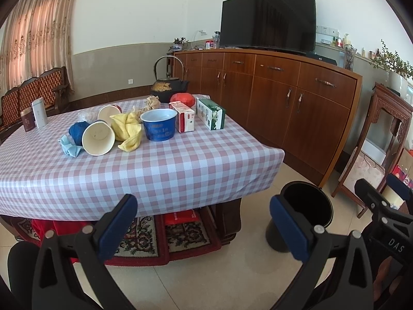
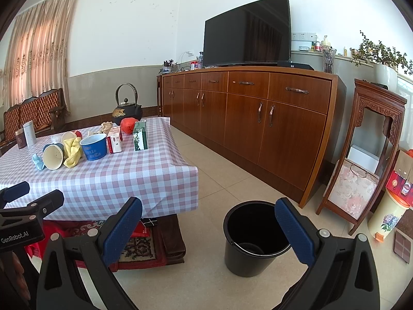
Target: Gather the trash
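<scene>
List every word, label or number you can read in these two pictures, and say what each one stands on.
"DAS": on the black body of the right gripper.
"GenRobot.AI": on the black body of the left gripper.
Blue paper bowl: pale print, too blurred to read.
Red and white carton and green and white carton: print too small to read.
Red pack under the table: white print, unreadable.
</scene>
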A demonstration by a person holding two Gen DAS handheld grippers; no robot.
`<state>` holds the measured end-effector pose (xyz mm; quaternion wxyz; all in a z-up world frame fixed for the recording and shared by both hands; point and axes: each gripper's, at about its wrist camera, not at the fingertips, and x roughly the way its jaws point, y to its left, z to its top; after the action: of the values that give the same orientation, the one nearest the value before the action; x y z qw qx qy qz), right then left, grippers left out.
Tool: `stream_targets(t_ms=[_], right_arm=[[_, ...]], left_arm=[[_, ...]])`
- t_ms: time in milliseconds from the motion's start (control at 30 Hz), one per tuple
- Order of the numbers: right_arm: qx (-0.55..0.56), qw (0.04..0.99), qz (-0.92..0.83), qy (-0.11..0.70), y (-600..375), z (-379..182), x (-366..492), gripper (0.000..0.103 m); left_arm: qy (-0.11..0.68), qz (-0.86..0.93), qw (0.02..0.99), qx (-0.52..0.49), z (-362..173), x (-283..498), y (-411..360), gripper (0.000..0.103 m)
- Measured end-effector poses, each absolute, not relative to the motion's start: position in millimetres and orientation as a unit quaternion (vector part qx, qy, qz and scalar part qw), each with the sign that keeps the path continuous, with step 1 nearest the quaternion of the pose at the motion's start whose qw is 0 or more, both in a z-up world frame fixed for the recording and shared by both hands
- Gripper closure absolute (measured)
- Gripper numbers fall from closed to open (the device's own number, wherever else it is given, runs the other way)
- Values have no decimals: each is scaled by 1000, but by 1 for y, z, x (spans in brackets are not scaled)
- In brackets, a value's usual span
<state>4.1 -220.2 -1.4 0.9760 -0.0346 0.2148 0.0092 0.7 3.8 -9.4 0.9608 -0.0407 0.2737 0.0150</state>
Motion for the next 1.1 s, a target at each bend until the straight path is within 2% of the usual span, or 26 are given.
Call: stream_targets(t_ms=[1100], right_arm=[[-36, 975, 10, 217, -218, -3, 4, 0]], left_arm=[[277, 15, 960, -42, -9, 0, 4, 0]])
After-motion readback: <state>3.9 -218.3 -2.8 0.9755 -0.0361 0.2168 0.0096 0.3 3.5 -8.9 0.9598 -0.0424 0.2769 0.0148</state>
